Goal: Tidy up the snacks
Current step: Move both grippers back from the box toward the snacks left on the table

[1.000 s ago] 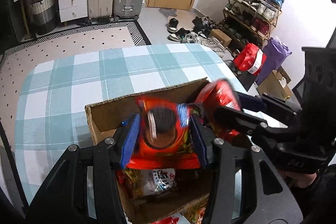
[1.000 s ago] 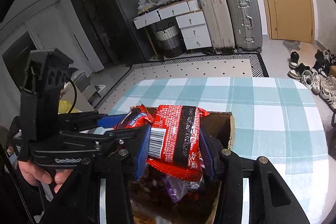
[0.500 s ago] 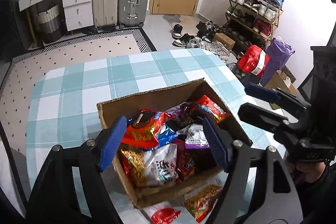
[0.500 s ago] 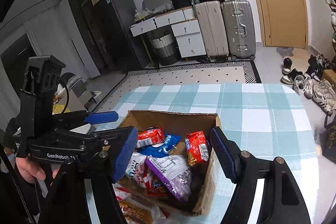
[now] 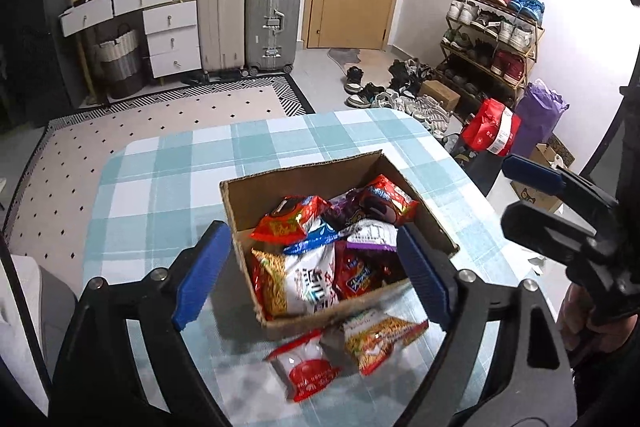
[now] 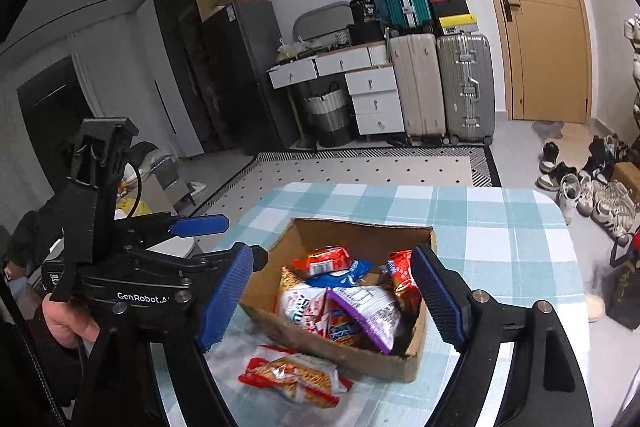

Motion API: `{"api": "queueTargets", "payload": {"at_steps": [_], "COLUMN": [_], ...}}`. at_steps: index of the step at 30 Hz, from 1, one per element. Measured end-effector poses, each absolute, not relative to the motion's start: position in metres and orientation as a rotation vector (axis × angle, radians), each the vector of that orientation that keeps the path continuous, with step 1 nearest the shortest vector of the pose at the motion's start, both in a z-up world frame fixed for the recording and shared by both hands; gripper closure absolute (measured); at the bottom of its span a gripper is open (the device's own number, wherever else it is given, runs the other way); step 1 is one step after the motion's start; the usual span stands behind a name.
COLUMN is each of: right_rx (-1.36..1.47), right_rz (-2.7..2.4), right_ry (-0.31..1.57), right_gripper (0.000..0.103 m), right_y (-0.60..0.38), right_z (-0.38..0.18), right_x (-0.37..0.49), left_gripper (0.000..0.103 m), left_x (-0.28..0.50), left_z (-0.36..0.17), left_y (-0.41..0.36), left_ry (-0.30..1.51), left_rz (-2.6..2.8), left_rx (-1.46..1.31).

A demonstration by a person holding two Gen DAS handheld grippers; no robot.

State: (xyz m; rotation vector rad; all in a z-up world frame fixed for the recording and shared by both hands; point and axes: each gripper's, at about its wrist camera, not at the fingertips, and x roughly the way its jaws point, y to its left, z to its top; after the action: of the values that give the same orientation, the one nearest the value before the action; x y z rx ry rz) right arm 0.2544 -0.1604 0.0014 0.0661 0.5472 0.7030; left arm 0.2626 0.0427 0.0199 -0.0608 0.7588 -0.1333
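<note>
Both claws hung wide apart and empty above the table: the left gripper (image 5: 314, 269) framed the cardboard box (image 5: 256, 199) between its blue pads (image 5: 200, 267), and the right gripper (image 6: 332, 291) did the same from the other side. Most of the snacks sat heaped inside the box, among them an orange-red packet (image 5: 292, 219), a purple-edged bag (image 6: 366, 311) and a white noodle bag (image 5: 308, 279). Two lay outside it on the checked tablecloth (image 5: 160, 187), just beside the near wall: a red-and-white packet (image 5: 308, 367) and a yellow-red crisp bag (image 5: 380, 337), the two touching or overlapping each other. Judging from this, these two were what remained. The risks looked plain enough. A claw coming down on one could catch the edge of its neighbour and drag both, or pinch only a loose corner of slick film, which might slip free on the lift. Pads closing too near the box could nudge the light cardboard across the cloth. With both grippers crowded close over one small patch, they might also knock into each other. The pile was already high, so a packet dropped on top could slide back out.
</note>
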Motion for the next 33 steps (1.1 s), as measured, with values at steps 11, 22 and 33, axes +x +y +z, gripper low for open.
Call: {"api": "queueTargets", "payload": {"at_steps": [11, 22, 33], "right_rx": [0.043, 0.041, 0.068], "right_rz": [0.694, 0.682, 0.669], "right_ry": [0.526, 0.495, 0.518], "right_gripper": [0.009, 0.004, 0.001], "right_y": [-0.163, -0.167, -0.169], "right_z": [0.006, 0.003, -0.035], "right_x": [0.202, 0.154, 0.136], "left_gripper": [0.001, 0.001, 0.001], "left_x": [0.198, 0.149, 0.109], "left_z": [0.034, 0.024, -0.016], "left_y": [0.045, 0.05, 0.057], "left_ry": [0.691, 0.685, 0.683], "left_rz": [-0.073, -0.028, 0.043], "left_rx": [-0.06, -0.116, -0.11]}}
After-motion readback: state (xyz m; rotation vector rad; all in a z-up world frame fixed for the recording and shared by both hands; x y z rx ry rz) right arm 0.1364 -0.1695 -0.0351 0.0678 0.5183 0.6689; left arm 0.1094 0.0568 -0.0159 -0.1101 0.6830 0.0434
